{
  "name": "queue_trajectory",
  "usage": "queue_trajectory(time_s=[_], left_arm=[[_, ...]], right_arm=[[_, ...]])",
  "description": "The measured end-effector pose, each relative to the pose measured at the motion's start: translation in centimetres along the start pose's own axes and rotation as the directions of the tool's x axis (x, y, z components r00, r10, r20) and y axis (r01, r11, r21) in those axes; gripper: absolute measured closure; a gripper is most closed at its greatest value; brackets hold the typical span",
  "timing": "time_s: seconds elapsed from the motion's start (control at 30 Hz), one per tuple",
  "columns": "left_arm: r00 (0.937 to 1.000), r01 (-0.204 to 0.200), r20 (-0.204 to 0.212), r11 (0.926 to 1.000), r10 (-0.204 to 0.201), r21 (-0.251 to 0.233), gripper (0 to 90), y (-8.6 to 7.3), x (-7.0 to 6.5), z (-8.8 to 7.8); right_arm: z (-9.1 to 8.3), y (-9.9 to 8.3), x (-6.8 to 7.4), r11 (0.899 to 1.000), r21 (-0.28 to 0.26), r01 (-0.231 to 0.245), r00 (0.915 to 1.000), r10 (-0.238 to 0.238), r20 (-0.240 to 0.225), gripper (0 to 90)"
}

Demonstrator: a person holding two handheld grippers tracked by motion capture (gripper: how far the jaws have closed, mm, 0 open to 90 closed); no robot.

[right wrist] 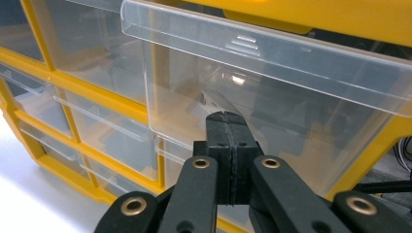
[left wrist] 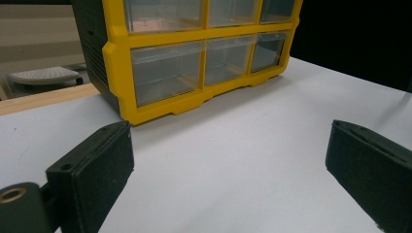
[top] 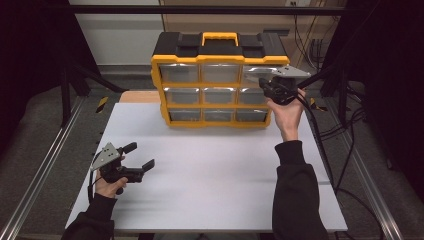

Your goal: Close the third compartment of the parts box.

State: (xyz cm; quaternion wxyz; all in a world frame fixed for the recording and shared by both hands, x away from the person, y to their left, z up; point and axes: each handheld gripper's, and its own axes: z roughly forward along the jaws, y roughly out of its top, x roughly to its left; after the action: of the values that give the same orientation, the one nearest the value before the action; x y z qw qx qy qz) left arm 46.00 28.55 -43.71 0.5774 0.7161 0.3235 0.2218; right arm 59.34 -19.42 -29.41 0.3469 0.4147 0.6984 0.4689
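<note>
A yellow and black drawer organizer (top: 220,47) (left wrist: 194,36) (right wrist: 340,14) with clear plastic drawers stands at the back of the white table (top: 215,165). Its top right drawer (top: 255,72) (right wrist: 272,97) juts out a little from the frame. My right gripper (top: 265,84) (right wrist: 228,121) is shut, its tips against that drawer's clear front, just under the handle lip. Nothing shows between its jaws. My left gripper (top: 141,155) (left wrist: 228,170) is open and empty, low over the table's left front, pointing toward the organizer's lower rows.
Cables (top: 330,130) trail along the table's right side. Black frame posts (top: 65,95) and metal rails (top: 40,170) flank the table. A wooden board (top: 135,96) (left wrist: 43,97) lies behind the table's back left edge.
</note>
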Motion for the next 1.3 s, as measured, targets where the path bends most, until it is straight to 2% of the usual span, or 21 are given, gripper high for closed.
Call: queue_trajectory(time_s=[0.5, 0.67, 0.87, 1.1, 1.3], left_arm=[[1.0000, -0.001, -0.001, 1.0000, 0.001, -0.001, 3.1, 0.0, 0.0, 0.0], [1.0000, 0.001, -0.002, 1.0000, -0.001, -0.003, 3.0, 0.0, 0.1, -0.1], [1.0000, -0.003, 0.000, 1.0000, 0.003, -0.001, 3.0, 0.0, 0.0, 0.0], [1.0000, -0.001, -0.002, 1.0000, 0.001, 0.003, 3.0, 0.0, 0.0, 0.0], [1.0000, -0.001, -0.003, 1.0000, 0.001, 0.003, 3.0, 0.0, 0.0, 0.0]], right_arm=[[0.8, 0.1, -0.4, 1.000, -0.003, 0.002, 0.9999, -0.002, 0.014, 90.0], [1.1, 0.1, -0.5, 1.000, -0.005, -0.012, 0.9997, 0.012, 0.019, 90.0], [0.8, -0.1, -0.5, 1.000, -0.005, -0.005, 0.9998, 0.005, 0.020, 90.0], [-0.7, -0.5, -0.1, 0.999, -0.038, 0.005, 0.9998, -0.006, -0.018, 88.2], [-2.4, -1.0, 0.8, 0.998, -0.065, 0.015, 0.9969, -0.020, -0.076, 80.6]])
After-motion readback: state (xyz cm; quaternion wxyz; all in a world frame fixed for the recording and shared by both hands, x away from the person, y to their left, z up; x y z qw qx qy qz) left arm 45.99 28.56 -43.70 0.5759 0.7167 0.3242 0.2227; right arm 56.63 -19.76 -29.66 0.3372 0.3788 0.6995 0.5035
